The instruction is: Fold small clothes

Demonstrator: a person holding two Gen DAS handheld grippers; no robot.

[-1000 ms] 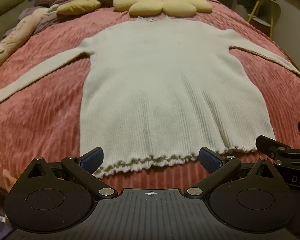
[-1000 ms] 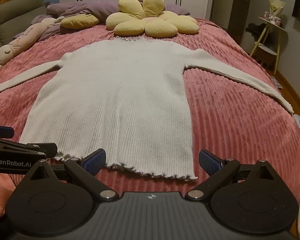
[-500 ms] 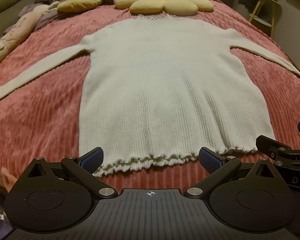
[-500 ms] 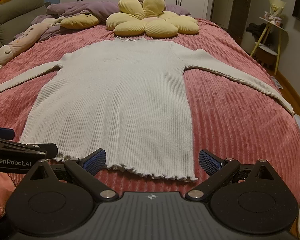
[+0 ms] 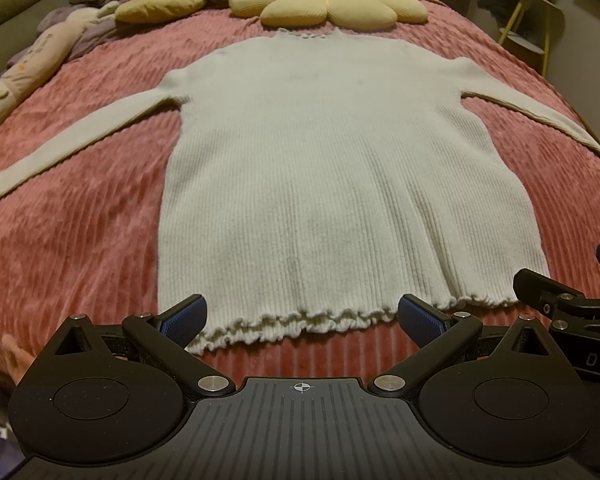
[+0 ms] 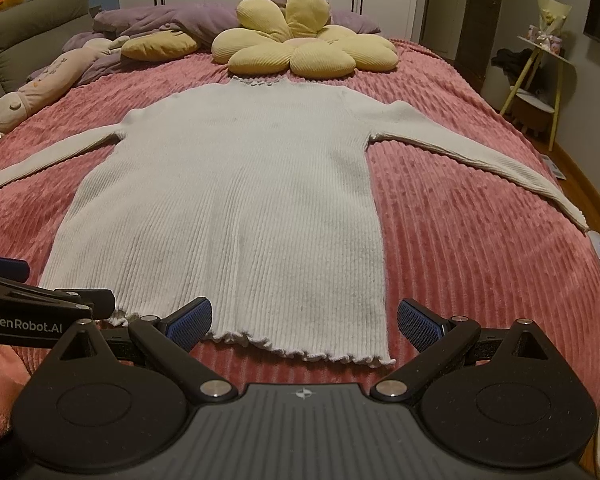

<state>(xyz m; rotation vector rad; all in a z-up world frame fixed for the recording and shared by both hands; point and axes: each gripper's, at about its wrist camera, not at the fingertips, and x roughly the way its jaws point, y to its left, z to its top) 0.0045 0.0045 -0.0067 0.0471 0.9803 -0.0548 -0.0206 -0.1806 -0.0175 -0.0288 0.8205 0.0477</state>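
Observation:
A cream ribbed knit sweater (image 5: 332, 184) (image 6: 236, 208) lies flat on a pink bedspread, sleeves spread out to both sides, ruffled hem nearest me. My left gripper (image 5: 302, 314) is open and hovers just short of the hem, over its left half, holding nothing. Open too, my right gripper (image 6: 304, 318) hangs over the hem's right corner, empty. In the left wrist view the right gripper (image 5: 572, 300) shows at the right edge; in the right wrist view the left gripper (image 6: 40, 300) shows at the left edge.
A yellow flower cushion (image 6: 300, 48) and purple bedding (image 6: 160, 20) lie beyond the collar. A long plush toy (image 5: 24, 76) rests along the bed's left side. A yellow-legged side table (image 6: 540, 64) stands right of the bed (image 6: 480, 240).
Both views have crept slightly backward and up; the sweater appears a touch farther away. Both grippers stay open and the sweater has not been touched.

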